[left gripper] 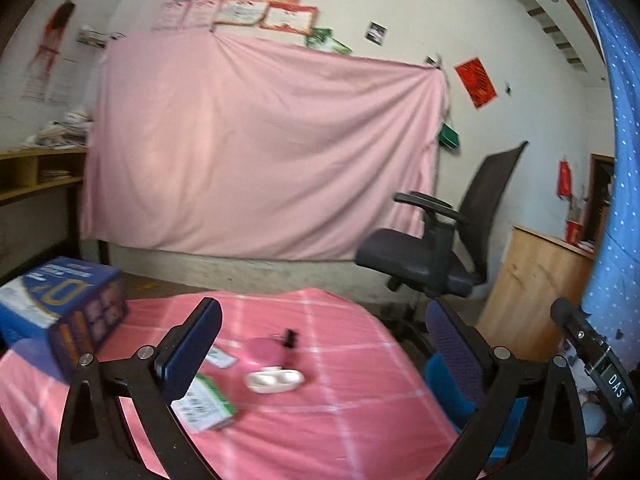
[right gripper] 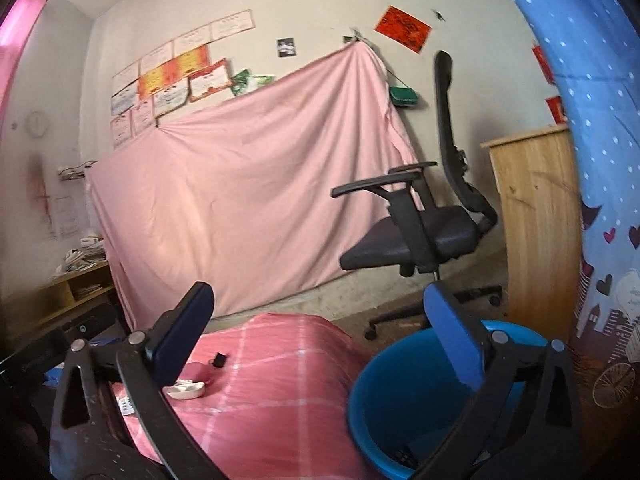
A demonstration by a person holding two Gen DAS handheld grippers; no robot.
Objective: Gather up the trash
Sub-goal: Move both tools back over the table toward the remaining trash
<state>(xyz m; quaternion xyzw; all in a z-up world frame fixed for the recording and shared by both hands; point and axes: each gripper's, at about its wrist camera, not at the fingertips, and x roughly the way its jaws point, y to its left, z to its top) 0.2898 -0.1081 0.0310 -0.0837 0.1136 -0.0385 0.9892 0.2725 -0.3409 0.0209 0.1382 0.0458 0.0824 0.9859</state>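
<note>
left gripper (left gripper: 324, 344): spread wide, nothing between its fingers, raised above the pink checked surface (left gripper: 340, 412)
right gripper (right gripper: 320, 332): spread wide and empty; its right finger hangs over the blue bin (right gripper: 400, 392)
green-and-white carton (left gripper: 206, 402): lies flat on the surface at 7 o'clock from the left gripper's midpoint, just beside the left finger's pad
white paper slip (left gripper: 219, 357): flat on the cloth at 9 o'clock of the left gripper, partly hidden behind the finger
white earbud case (left gripper: 274, 380): lid open, at 7 o'clock of the left gripper, between the fingers; in the right wrist view (right gripper: 186, 390) it sits at 8 o'clock, touching the edge of the left finger in the picture
pink round thing (left gripper: 260, 352): just behind the case, too blurred to name
small black object (left gripper: 289, 337): upright behind the pink thing, near the left gripper's midpoint
blue bin: stands on the floor beside the surface at 4 o'clock of the right gripper; something dark lies at its bottom, unclear what
blue box (left gripper: 60, 304): on the surface's far left corner, 9 o'clock of the left gripper, well apart from the carton
office chair (left gripper: 436, 248): at 1 o'clock beyond the surface
</note>
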